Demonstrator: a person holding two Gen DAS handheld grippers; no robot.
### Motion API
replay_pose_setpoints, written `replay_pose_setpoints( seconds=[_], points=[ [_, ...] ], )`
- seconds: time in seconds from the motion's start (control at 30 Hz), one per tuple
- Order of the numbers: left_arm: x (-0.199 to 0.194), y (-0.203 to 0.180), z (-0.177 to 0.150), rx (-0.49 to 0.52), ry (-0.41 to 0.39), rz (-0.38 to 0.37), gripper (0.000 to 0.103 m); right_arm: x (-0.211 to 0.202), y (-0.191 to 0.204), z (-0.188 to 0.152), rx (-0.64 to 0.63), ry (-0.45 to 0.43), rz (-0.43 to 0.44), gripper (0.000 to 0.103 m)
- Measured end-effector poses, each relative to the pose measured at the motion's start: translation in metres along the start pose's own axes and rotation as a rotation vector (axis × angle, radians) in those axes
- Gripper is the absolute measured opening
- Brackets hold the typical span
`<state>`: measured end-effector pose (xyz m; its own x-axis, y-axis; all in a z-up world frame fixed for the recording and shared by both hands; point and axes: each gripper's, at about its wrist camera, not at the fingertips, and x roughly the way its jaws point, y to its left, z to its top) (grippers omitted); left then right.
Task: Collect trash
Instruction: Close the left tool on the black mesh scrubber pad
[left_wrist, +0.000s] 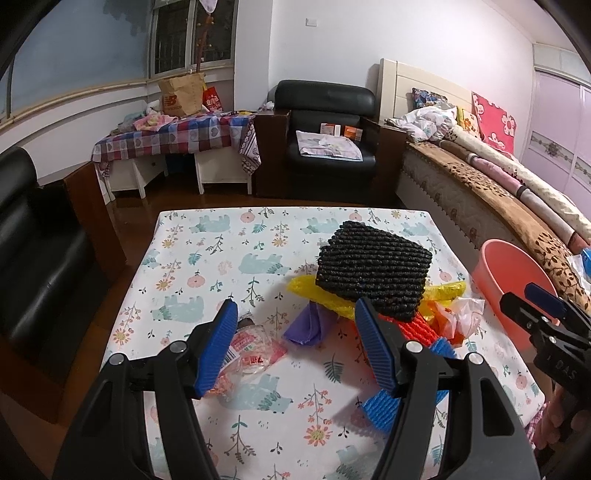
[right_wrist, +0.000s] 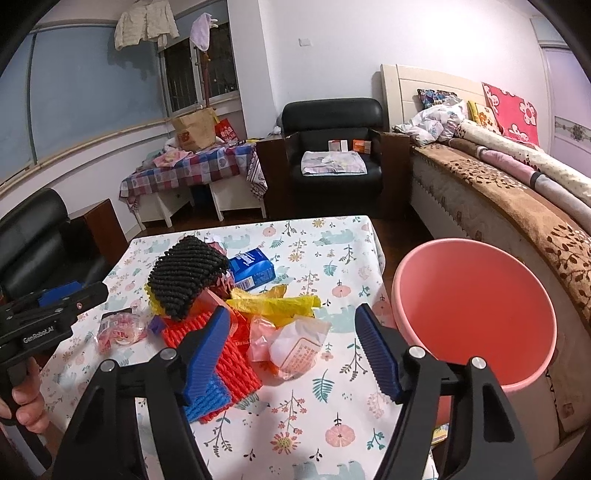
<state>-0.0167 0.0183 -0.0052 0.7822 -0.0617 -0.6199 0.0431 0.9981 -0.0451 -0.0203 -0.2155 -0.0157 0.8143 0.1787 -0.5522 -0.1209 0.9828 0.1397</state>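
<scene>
A pile of trash lies on the floral-cloth table (left_wrist: 207, 258). A black foam net (left_wrist: 373, 266) (right_wrist: 186, 278) sits on top of yellow plastic (left_wrist: 306, 290) (right_wrist: 273, 304), red foam netting (right_wrist: 225, 354), blue foam netting (left_wrist: 384, 406) and a purple scrap (left_wrist: 304, 326). A clear red-printed wrapper (left_wrist: 251, 354) (right_wrist: 120, 330) lies left of the pile. A blue box (right_wrist: 253, 267) and a pale plastic bag (right_wrist: 295, 349) lie nearby. My left gripper (left_wrist: 295, 325) is open above the wrapper and purple scrap. My right gripper (right_wrist: 291, 332) is open above the pale bag.
A pink plastic bin (right_wrist: 472, 314) (left_wrist: 509, 284) stands off the table's right edge. A bed (right_wrist: 517, 206) runs along the right. A black armchair (left_wrist: 325, 136) and a checked-cloth table (left_wrist: 173, 136) stand at the back. A black sofa (left_wrist: 33, 258) is at the left.
</scene>
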Motion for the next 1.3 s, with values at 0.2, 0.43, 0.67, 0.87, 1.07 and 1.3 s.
replay_pose_setpoints(
  seconds=[0.2,0.43,0.67,0.87,1.07,1.3],
  points=[
    [-0.001,0.004,-0.006,0.01,-0.002,-0.016,0.066,0.004,-0.005,-0.003,0.012,0.016,0.002,0.067],
    [0.003,0.004,-0.003,-0.002,0.006,-0.051,0.066,0.013,-0.011,-0.007,0.029,0.044,0.018,0.065],
    [0.015,-0.002,0.004,0.012,0.025,-0.091,0.066,0.026,-0.013,-0.012,0.031,0.093,0.044,0.064],
    [0.025,-0.004,0.016,0.026,0.033,-0.122,0.066,0.04,-0.018,-0.01,0.053,0.131,0.062,0.061],
    [0.045,-0.007,0.031,0.042,0.059,-0.16,0.066,0.051,-0.025,-0.008,0.078,0.159,0.072,0.061],
    [0.075,-0.001,0.042,0.01,0.108,-0.204,0.066,0.057,-0.031,0.001,0.104,0.155,0.094,0.061]
  ],
)
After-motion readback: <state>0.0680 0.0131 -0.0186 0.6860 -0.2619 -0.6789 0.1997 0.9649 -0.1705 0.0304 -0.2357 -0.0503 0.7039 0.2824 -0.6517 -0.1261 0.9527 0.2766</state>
